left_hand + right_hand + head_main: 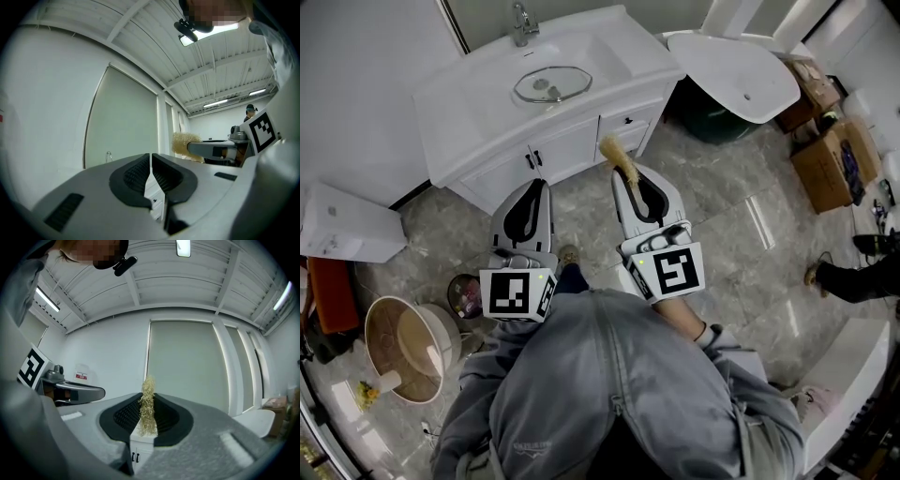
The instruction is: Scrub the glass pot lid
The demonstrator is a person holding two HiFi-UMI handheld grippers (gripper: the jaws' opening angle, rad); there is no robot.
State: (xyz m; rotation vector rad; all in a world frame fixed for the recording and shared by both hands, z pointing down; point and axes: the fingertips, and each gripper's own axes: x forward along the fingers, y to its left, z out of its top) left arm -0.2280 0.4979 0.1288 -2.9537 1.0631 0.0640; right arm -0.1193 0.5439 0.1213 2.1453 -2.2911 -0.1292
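Beyond R gripper (625, 176): lid (551, 84), well apart

Round clear glass pot lid (551, 84), metal rim, centre knob. It lies flat, knob up, in the sink basin (581, 56) of the white counter (464, 108), mid-counter, nearer the back edge, just in front of the tap (522, 22). Straw-coloured fibrous scrubber (614, 152), a thin tuft, is pinched in the right gripper (630, 180) and sticks out past the tips. It is held off the counter's front edge, well apart from the lid.

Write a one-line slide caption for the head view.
Person at a white vanity: right gripper grips a fibrous scrubber, left gripper shut and empty, glass pot lid in the sink.
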